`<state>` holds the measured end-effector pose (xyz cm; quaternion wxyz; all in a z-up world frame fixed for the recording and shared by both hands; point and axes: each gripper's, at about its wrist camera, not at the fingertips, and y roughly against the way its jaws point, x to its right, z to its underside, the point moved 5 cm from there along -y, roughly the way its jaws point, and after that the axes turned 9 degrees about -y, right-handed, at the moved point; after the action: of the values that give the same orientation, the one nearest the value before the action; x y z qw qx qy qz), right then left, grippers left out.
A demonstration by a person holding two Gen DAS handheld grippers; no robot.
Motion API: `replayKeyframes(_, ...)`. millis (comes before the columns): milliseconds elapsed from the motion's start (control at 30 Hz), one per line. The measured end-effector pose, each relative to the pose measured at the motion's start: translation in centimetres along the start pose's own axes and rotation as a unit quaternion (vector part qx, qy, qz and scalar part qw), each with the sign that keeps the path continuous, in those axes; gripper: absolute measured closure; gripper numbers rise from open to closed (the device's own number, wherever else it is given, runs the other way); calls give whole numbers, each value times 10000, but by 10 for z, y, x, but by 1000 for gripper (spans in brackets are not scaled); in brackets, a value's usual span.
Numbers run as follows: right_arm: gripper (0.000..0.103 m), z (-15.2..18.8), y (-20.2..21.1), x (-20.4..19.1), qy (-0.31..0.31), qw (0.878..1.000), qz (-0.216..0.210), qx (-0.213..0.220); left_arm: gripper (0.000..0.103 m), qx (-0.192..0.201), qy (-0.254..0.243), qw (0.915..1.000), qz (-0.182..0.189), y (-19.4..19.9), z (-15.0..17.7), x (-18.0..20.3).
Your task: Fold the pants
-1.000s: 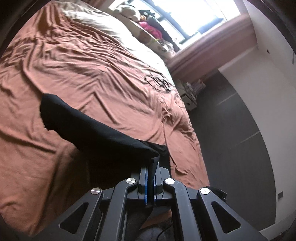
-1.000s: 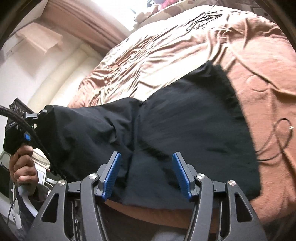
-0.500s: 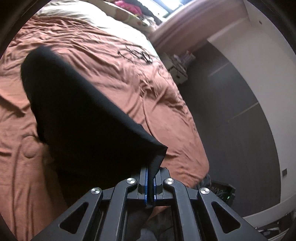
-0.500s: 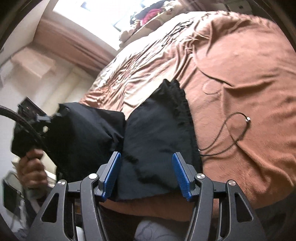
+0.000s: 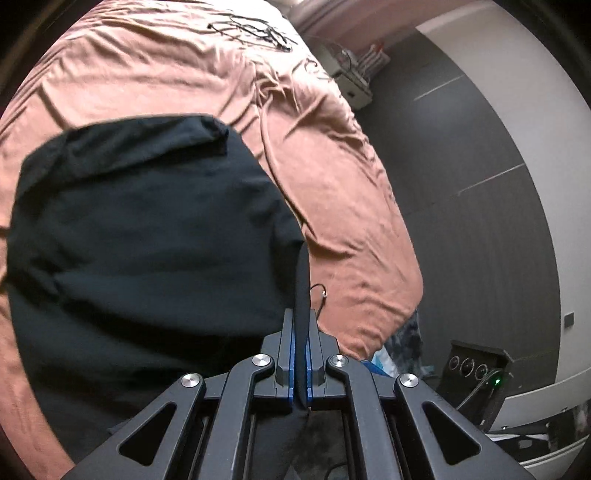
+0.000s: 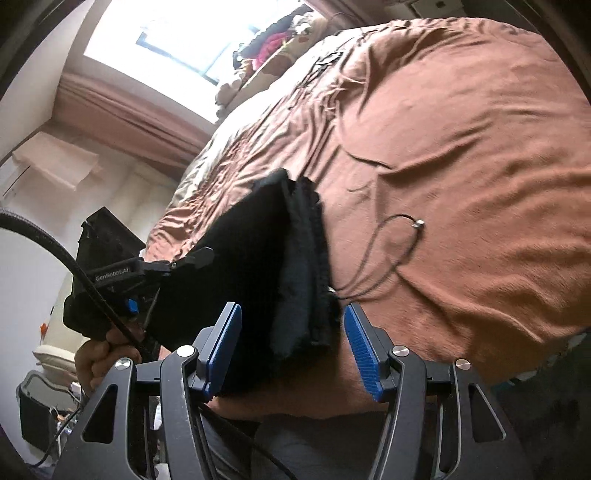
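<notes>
The black pants lie folded over on the brown bedsheet near the bed's front edge. My left gripper is shut on a corner of the pants and holds that layer up over the lower layer. In the right wrist view the pants show as stacked layers with a frayed edge, and the left gripper grips them from the left. My right gripper is open and empty, with its blue pads on either side of the pants' near edge, not touching.
A thin black cable with a metal plug lies on the sheet right beside the pants. More tangled cables lie farther up the bed. Pillows and stuffed items sit by the window. Dark floor and electronics are right of the bed.
My left gripper has carried the held half of the pants across to the right, folding it over the other half. The right gripper stays open and has shifted to the pants' near edge.
</notes>
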<state>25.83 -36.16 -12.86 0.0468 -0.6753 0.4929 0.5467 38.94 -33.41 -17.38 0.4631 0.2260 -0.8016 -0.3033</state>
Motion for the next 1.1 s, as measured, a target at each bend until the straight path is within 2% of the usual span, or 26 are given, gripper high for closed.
replayKeyframes(167, 47, -1, 7, 7, -128, 9999, 63, -21, 100, -75, -91, 9999, 27, -6, 4, 5)
replayKeyframes(300, 47, -4, 4, 5, -80, 9999, 61, -51, 97, -269, -248, 9992, -140, -19, 9, 12)
replayKeyframes(333, 47, -4, 4, 5, -70, 9999, 43, -65, 88, -303, -222, 9992, -117, -19, 11, 11)
replayKeyframes(367, 47, -4, 4, 3, -59, 9999, 14, -83, 70, -328, -163, 9993, -42, -19, 11, 11)
replayKeyframes(433, 47, -5, 0, 2, -40, 9999, -12, -111, 45, -198, -79, 9998, -21, -11, 9, 7)
replayKeyframes(467, 47, -5, 0, 0, -33, 9999, -53, -141, 42, -114, -77, 9999, -57, -5, 11, 6)
replayKeyframes(567, 47, -3, -8, -3, -17, 9997, -121, -210, 42, -8, -9, 10000, -86, 11, 12, -1)
replayKeyframes(733, 47, 7, -22, -10, 93, 9992, -117, -374, 42, 156, 51, 9991, -387, 37, 21, -24)
replayKeyframes(967, 47, 25, -48, -15, 421, 9962, 332, -685, 42, 360, 320, 9964, -693, 67, 40, -57)
replayKeyframes(1000, 50, 27, -51, -16, 458, 9955, 391, -729, 42, 391, 375, 9959, -724, 71, 44, -63)
replayKeyframes(1067, 78, 32, -58, -15, 512, 9937, 501, -857, 42, 453, 457, 9946, -811, 82, 52, -76)
replayKeyframes(1100, 85, 33, -59, -16, 555, 9930, 582, -869, 42, 480, 488, 9940, -848, 86, 54, -80)
